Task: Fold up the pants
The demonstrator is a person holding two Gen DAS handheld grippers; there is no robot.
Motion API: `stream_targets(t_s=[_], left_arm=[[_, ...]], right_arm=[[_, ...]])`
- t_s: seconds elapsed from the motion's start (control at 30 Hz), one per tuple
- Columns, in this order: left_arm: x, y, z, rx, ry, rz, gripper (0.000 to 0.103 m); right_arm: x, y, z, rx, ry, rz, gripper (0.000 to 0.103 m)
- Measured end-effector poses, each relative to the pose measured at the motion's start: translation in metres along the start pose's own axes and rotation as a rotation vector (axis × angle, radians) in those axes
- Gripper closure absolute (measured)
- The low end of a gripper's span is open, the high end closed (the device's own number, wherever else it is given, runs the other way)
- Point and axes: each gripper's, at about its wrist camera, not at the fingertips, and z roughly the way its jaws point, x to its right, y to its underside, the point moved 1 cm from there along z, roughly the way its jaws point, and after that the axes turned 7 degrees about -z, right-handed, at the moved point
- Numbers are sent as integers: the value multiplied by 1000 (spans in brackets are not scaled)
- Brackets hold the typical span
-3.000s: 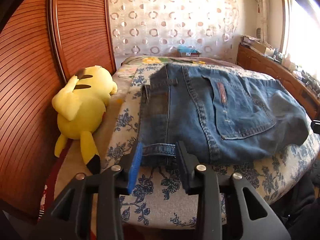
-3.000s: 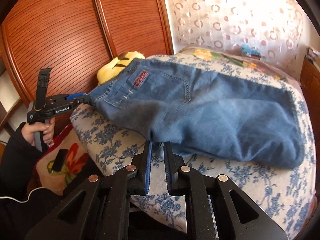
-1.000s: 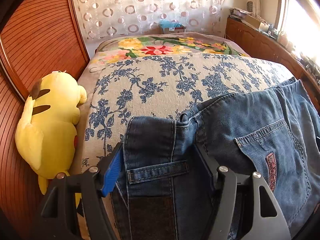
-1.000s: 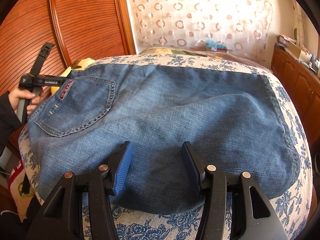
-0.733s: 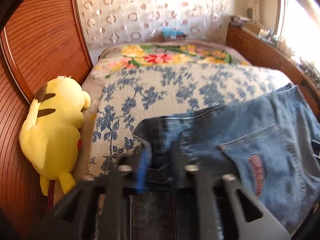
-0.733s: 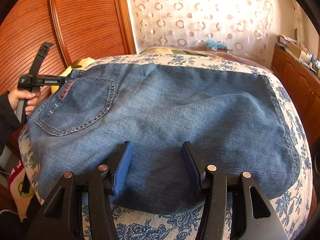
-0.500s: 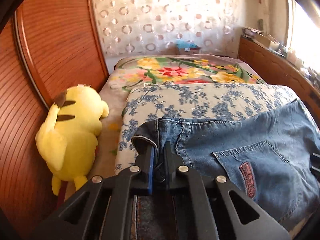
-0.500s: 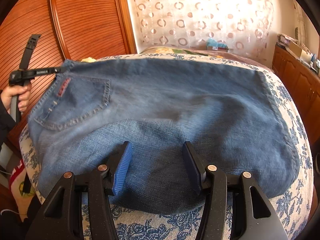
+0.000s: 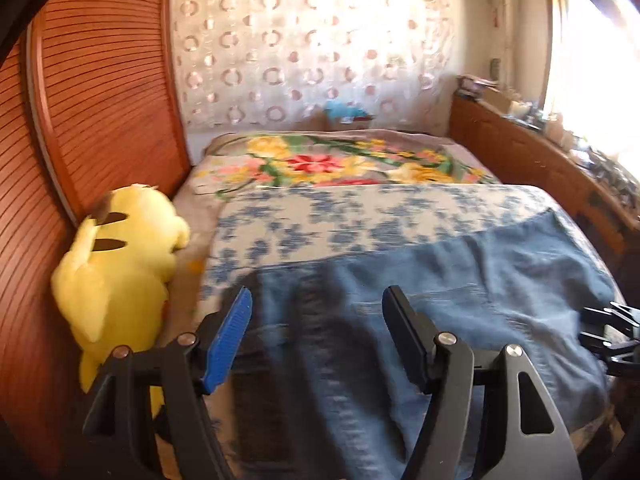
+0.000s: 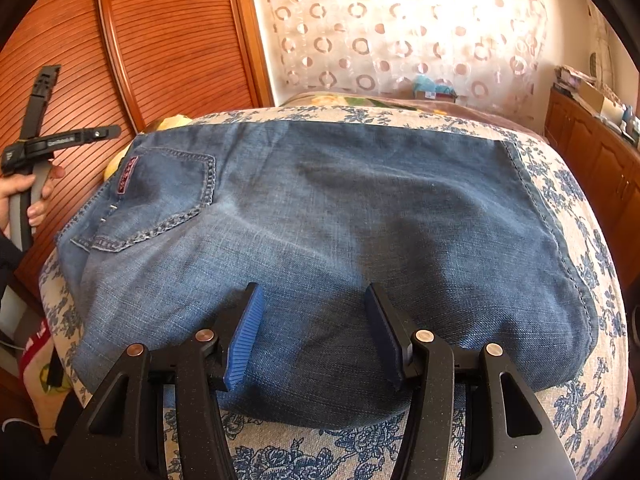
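The jeans (image 10: 332,240) lie folded and flat on the bed (image 10: 592,408), spread across its blue-flowered cover, with the back pocket (image 10: 160,200) and its small red label toward the left end and a stitched hem running down the right end. The right gripper (image 10: 314,334) hovers over the near folded edge of the jeans with its jaws spread wide, holding nothing; denim shows plainly between the blue pad on one finger and the black pad on the other. The left gripper (image 9: 316,334) is likewise parted wide, poised above the waistband end of the jeans (image 9: 400,320), and nothing is pinched between its fingers; that view is blurred, so whether the tips touch the cloth cannot be told. From the right wrist view the left gripper (image 10: 106,133) appears off the left end of the jeans, gripped by a hand (image 10: 28,196), and looks clear of the fabric. A yellow plush (image 9: 120,272) lies beside the bed against the slatted wooden wardrobe (image 9: 100,92). Beyond the blue cover a flowered blanket (image 9: 340,160) covers the far part of the bed, under a curtain (image 9: 312,48) patterned with rings. A wooden cabinet (image 9: 540,168) runs along the right side.
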Motion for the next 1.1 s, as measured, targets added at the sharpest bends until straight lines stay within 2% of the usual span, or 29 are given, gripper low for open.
stream_targets(t_s=[0.3, 0.5, 0.77, 1.1], left_arm=[[69, 21, -6, 5, 86, 101, 35], [97, 39, -1, -12, 117, 117, 35], [104, 59, 21, -38, 76, 105, 35], [103, 68, 24, -36, 56, 73, 35]], right_arm=[[0, 0, 1, 3, 1, 0, 49], [-3, 1, 0, 6, 7, 0, 49], [-3, 4, -2, 16, 21, 3, 49], [15, 4, -29, 51, 122, 20, 49]])
